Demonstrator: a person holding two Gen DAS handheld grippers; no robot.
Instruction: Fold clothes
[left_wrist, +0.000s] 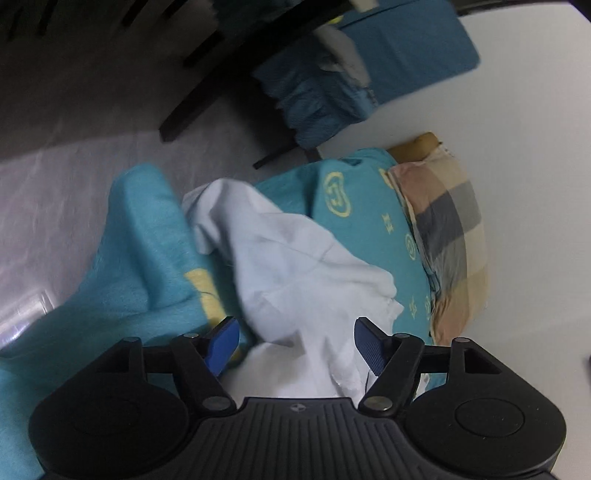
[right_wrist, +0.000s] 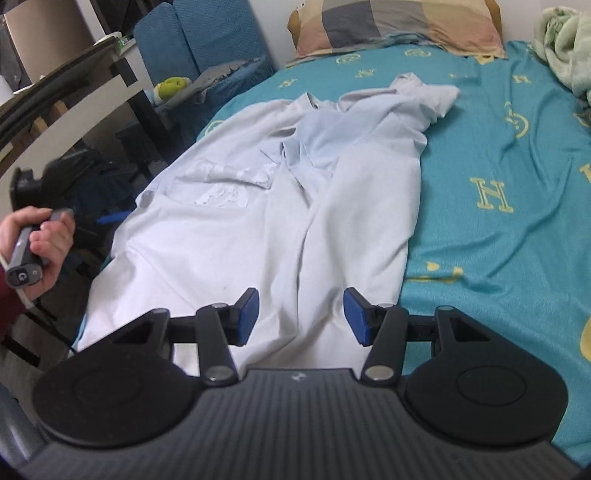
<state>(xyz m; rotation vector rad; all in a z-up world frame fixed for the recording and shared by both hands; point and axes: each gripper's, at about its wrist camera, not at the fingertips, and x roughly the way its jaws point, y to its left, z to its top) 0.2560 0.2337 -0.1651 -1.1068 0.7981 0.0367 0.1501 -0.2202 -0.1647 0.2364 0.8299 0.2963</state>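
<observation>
A white T-shirt (right_wrist: 258, 206) with a faded white print lies crumpled on a teal bedsheet (right_wrist: 498, 184), its collar end toward the pillow. My right gripper (right_wrist: 299, 317) is open, its blue pads either side of the shirt's near hem, just above the cloth. In the left wrist view the same shirt (left_wrist: 295, 266) hangs over the bed's edge. My left gripper (left_wrist: 295, 343) is open with shirt fabric between its blue pads. The left gripper also shows in the right wrist view (right_wrist: 110, 218), held in a hand at the bed's left edge.
A checked pillow (right_wrist: 399, 26) lies at the head of the bed. A pale green blanket (right_wrist: 565, 44) is bunched at the far right. A blue chair (right_wrist: 199, 48) and dark desk (right_wrist: 74, 99) stand left of the bed. Grey floor (left_wrist: 74, 166) lies below.
</observation>
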